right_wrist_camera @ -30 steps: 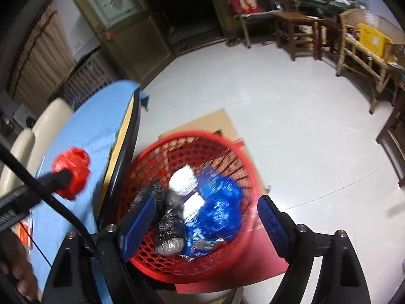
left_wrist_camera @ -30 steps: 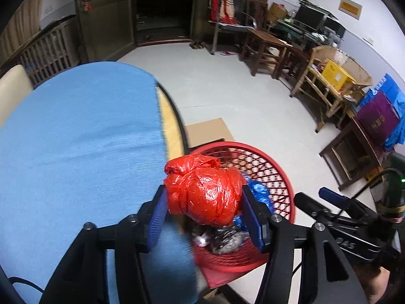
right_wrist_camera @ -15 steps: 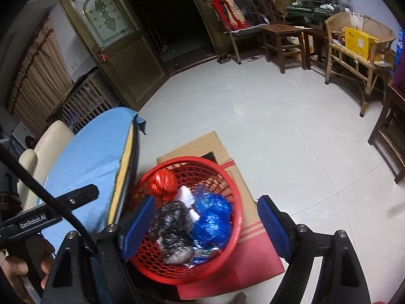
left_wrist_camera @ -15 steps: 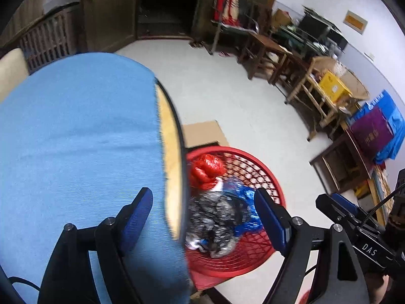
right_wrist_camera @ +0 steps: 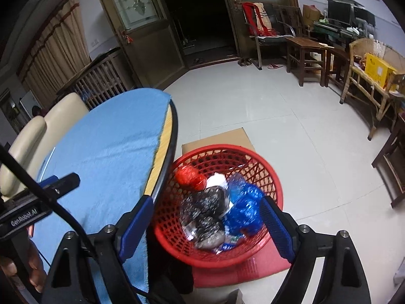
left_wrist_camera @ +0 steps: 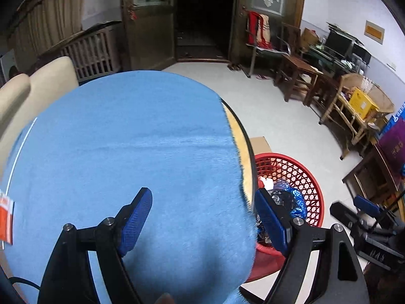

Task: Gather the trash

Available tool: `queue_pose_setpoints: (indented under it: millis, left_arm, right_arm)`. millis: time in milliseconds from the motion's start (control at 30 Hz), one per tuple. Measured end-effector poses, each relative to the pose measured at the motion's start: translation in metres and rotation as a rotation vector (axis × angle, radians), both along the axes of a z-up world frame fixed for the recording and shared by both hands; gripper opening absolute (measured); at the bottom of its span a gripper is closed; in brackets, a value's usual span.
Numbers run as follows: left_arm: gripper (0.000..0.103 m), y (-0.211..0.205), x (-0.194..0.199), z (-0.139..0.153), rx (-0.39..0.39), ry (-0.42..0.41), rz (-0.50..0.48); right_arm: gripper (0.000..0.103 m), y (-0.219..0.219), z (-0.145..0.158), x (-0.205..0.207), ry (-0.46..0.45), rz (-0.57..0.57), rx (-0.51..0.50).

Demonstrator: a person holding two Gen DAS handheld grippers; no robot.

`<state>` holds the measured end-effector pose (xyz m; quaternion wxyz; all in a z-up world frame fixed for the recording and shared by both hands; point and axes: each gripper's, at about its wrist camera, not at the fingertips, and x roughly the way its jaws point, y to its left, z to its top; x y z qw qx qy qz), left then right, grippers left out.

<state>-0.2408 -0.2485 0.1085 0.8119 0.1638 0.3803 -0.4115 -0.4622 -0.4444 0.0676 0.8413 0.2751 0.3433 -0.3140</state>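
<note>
Your left gripper (left_wrist_camera: 202,217) has its fingers spread wide over the blue cloth (left_wrist_camera: 126,152) on the bench, holding nothing. Your right gripper (right_wrist_camera: 205,223) has just opened its fingers wider, and they are empty too. The red trash ball (right_wrist_camera: 189,174) lies in the red basket (right_wrist_camera: 273,177) on the floor, just beside the bench's edge, so trash drops straight in.

One basket (right_wrist_camera: 253,157), perhaps four bags (right_wrist_camera: 189,174).

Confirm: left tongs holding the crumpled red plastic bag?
No, the left tongs are open and empty; the crumpled red plastic bag lies in the red mesh basket.
</note>
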Motion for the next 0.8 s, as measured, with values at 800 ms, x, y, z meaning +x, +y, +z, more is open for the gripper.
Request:
queue_pose_setpoints:
  millis: [800]
  left_arm:
    - [0.093, 0.045, -0.022, 0.018, -0.043, -0.095, 0.052]
  right_arm:
    - [0.099, 0.050, 0.016, -0.001, 0.032, 0.039, -0.104]
